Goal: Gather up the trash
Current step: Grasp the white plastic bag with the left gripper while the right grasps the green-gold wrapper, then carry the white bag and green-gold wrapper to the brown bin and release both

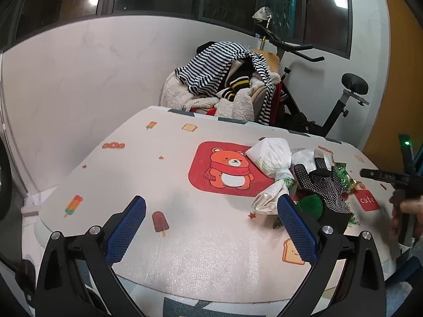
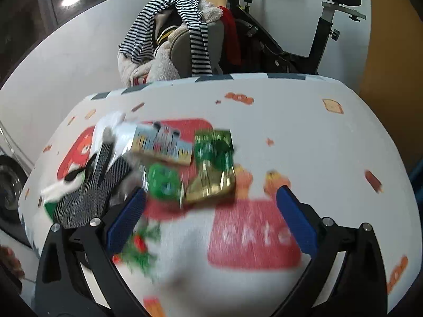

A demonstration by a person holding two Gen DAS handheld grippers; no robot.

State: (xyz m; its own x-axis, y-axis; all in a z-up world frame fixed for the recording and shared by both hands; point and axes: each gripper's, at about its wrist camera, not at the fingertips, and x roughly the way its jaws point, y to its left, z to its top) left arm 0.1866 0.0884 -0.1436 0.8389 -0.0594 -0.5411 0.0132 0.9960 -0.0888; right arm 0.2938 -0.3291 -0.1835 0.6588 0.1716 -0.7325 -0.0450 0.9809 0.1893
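— Where was the trash when you paused?

— It sat in 1 heap on the table (image 1: 185,259), toward your right side: a white plastic bag (image 1: 269,155), a black dotted glove (image 1: 325,187), a green and gold wrapper (image 2: 214,166), a green round packet (image 2: 162,182) and a printed carton (image 2: 165,144), all touching or overlapping.

— And your 2 grippers?

— Your left gripper (image 1: 211,206) was spread wide over bare tabletop with nothing between its blue pads; the right-hand pad stood just beside the bag's twisted end. Your right gripper (image 2: 211,196) was also spread wide and empty, the wrapper lying just beyond its tips, though that view was blurred
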